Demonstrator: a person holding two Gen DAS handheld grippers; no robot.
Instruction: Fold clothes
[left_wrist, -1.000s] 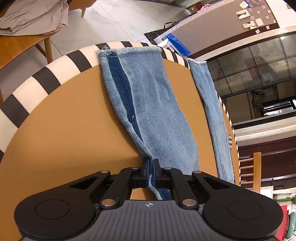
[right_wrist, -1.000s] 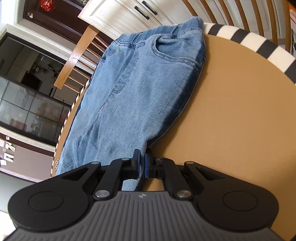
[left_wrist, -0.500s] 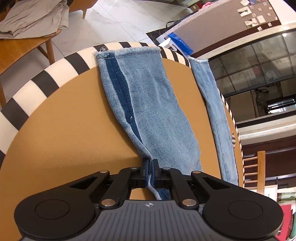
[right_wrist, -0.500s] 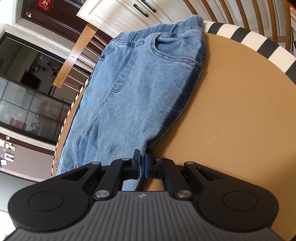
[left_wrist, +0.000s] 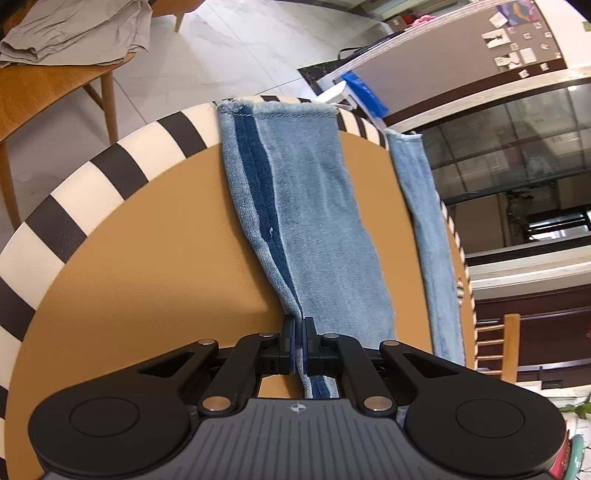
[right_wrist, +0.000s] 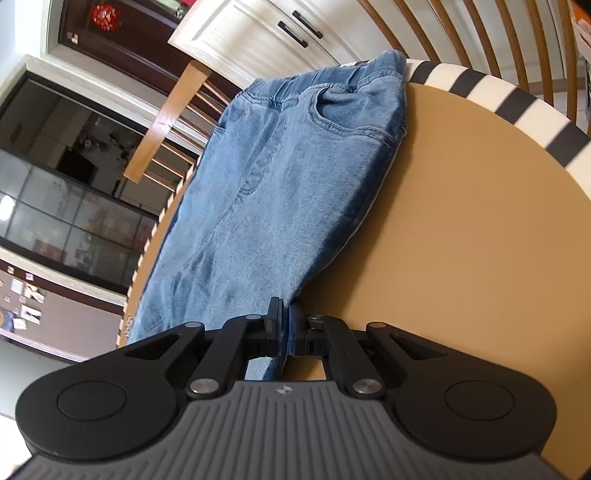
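A pair of light blue jeans lies on a round tan table. In the left wrist view one leg runs from my gripper to its hem at the far striped rim, and the other leg lies to its right. My left gripper is shut on the near edge of the first leg. In the right wrist view the upper part of the jeans stretches to the waistband and pocket at the far rim. My right gripper is shut on the jeans' near edge.
The table has a black and white striped rim, also in the right wrist view. A wooden table with folded grey clothes stands at the far left. Wooden chair backs stand beyond the table.
The jeans have shifted slightly in both views; the leg hem sits a little more to the right. Both grippers stay shut on the denim.
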